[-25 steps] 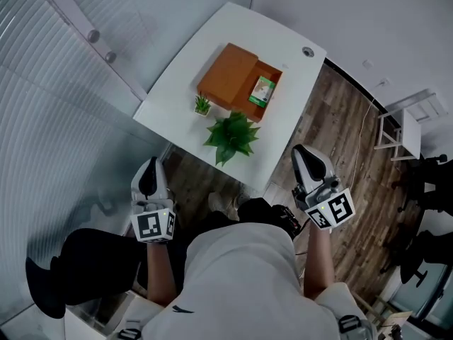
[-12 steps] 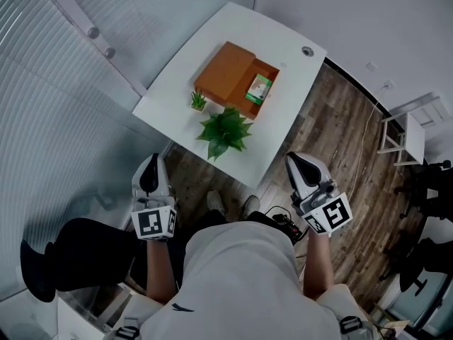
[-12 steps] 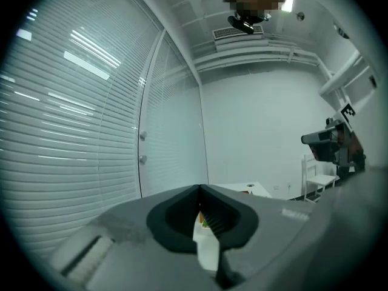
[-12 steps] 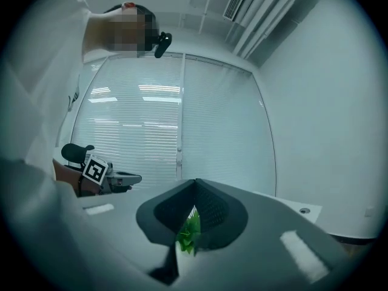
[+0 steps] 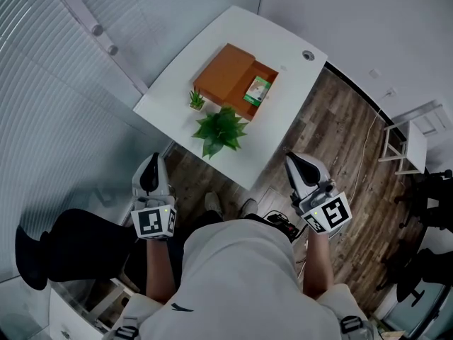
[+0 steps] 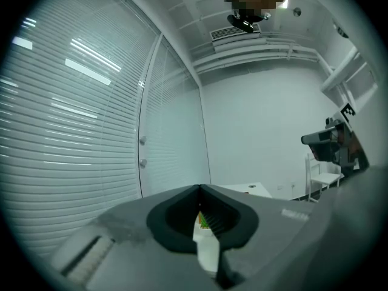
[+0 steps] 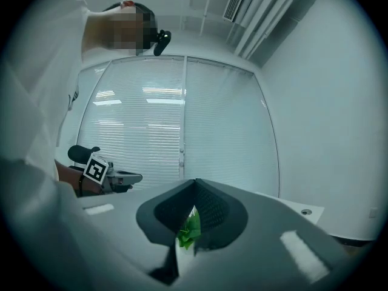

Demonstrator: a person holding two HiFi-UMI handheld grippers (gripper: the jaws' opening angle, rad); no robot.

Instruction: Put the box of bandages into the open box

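Observation:
The green-and-white box of bandages (image 5: 257,91) lies inside the open brown box (image 5: 223,73) on the white table (image 5: 283,44), with the lid folded out to the left. Both grippers hang close to the person's body, well short of the table. My left gripper (image 5: 150,167) is shut and holds nothing; its jaws meet at the tips (image 6: 199,188). Over the wooden floor, my right gripper (image 5: 300,166) is also shut and empty (image 7: 194,182).
A large leafy plant (image 5: 221,129) and a small potted plant (image 5: 195,100) stand at the table's near edge, in front of the brown box. A glass wall with blinds runs along the left. A white stool (image 5: 417,129) stands at the right.
The table and its box sit slightly farther away in the head view. The right gripper has drifted a little left. Both grippers stay shut and empty.

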